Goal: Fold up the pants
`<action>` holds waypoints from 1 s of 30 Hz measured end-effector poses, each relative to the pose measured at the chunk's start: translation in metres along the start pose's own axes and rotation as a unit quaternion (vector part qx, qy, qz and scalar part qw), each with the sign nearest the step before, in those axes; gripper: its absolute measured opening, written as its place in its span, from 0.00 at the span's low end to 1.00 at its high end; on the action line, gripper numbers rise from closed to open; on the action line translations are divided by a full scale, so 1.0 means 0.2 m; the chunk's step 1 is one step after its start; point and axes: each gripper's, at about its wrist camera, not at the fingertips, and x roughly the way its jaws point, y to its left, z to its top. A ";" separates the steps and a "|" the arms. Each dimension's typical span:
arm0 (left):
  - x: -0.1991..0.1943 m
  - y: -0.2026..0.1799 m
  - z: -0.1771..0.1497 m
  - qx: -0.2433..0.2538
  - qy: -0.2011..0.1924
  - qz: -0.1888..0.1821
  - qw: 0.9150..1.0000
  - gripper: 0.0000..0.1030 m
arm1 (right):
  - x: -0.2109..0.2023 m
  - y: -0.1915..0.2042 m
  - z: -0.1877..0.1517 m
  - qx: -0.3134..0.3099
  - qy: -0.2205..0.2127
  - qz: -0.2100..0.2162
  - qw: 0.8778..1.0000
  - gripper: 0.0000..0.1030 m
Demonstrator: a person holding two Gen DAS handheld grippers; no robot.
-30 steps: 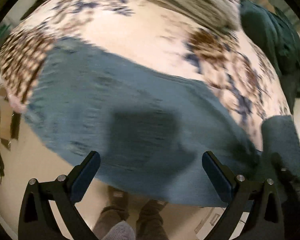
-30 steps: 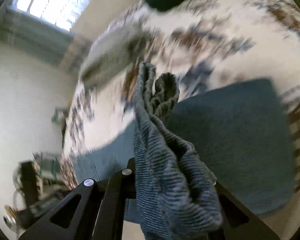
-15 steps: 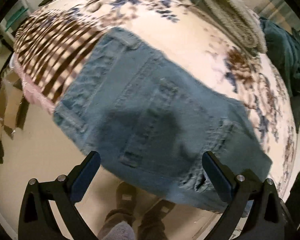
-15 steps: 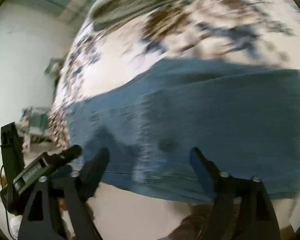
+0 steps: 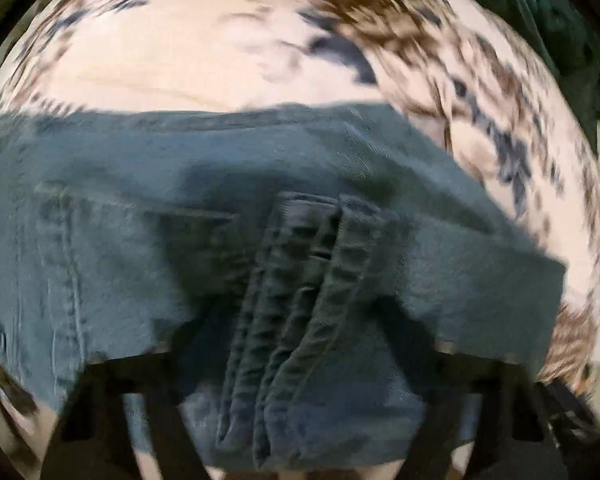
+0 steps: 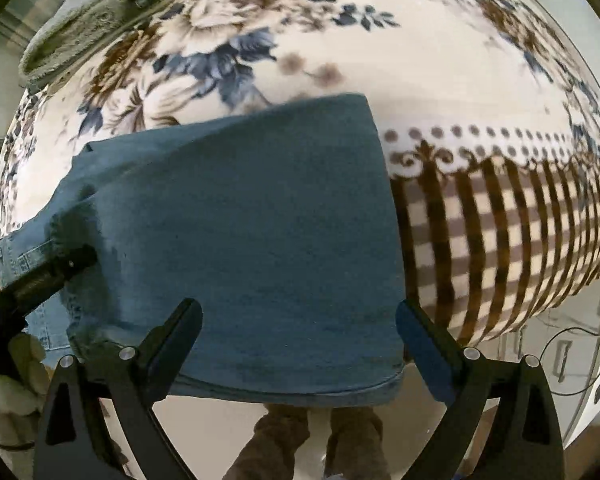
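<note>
Blue denim pants lie folded on a bed covered by a cream blanket printed with blue and brown flowers, with a brown checked border along its near edge. The pants sit at the near edge of the bed, their lower hem hanging slightly past it.

In the right wrist view, the right gripper is spread wide, holding nothing, with its two black fingers just in front of the folded denim. At the left of this view, the left gripper reaches onto the pants near a seamed part of the fabric. A grey-green fuzzy cloth lies farther back on the bed.

The left wrist view is blurred. A bunched ridge of thick denim seams rises between the left gripper's fingers, which are mostly hidden behind the fabric; I cannot tell whether they are clamped on it. A dark green cloth lies at the upper right
</note>
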 end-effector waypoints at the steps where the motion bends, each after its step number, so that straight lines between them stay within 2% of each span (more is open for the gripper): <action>1: 0.00 -0.01 -0.01 0.010 -0.007 0.016 1.000 0.23 | 0.00 0.00 -0.01 0.001 0.003 0.003 1.000 0.96; 2: -0.02 0.01 -0.03 0.010 -0.015 0.011 1.000 0.11 | 0.01 0.00 -0.01 0.001 0.005 0.006 1.000 0.96; 4: -0.08 0.06 -0.06 0.006 -0.031 -0.008 0.999 0.10 | 0.02 0.03 -0.01 -0.004 0.008 0.005 1.000 0.96; 6: -0.14 0.08 -0.08 0.011 -0.041 -0.016 0.999 0.09 | 0.05 0.06 -0.01 -0.011 0.013 0.005 1.000 0.96; 10: -0.10 0.09 -0.09 0.020 -0.033 -0.002 0.999 0.09 | 0.09 0.14 0.01 -0.024 0.025 -0.009 0.999 0.96; 14: -0.10 0.11 -0.06 -0.017 -0.021 -0.020 0.999 0.12 | 0.10 0.22 0.06 -0.031 0.024 -0.021 0.999 0.96; 16: -0.14 0.13 -0.08 -0.043 -0.027 -0.034 0.998 0.14 | 0.11 0.27 0.08 -0.038 0.026 -0.029 0.998 0.96; 17: -0.16 0.13 -0.09 -0.050 -0.028 -0.039 0.998 0.16 | 0.11 0.29 0.08 -0.041 0.027 -0.032 0.998 0.96; 19: -0.22 0.15 -0.12 -0.063 -0.032 -0.031 0.997 0.41 | 0.12 0.36 0.11 -0.045 0.026 -0.040 0.998 0.96; 20: -0.26 0.16 -0.15 -0.071 -0.041 -0.038 0.996 0.47 | 0.12 0.38 0.11 -0.049 0.025 -0.043 0.998 0.96; 22: -0.32 0.19 -0.19 -0.084 -0.054 -0.042 0.994 0.71 | 0.10 0.45 0.11 -0.060 0.020 -0.053 0.997 1.00; 24: -0.38 0.23 -0.23 -0.098 -0.066 -0.042 0.992 0.75 | 0.08 0.51 0.10 -0.072 0.016 -0.058 0.996 1.00; 27: -0.44 0.34 -0.31 -0.142 -0.073 -0.059 0.985 0.75 | 0.05 0.63 0.09 -0.091 0.010 -0.062 0.994 1.00; 30: -0.47 0.48 -0.38 -0.202 -0.078 -0.080 0.973 0.75 | 0.02 0.73 0.08 -0.103 0.012 -0.053 0.993 1.00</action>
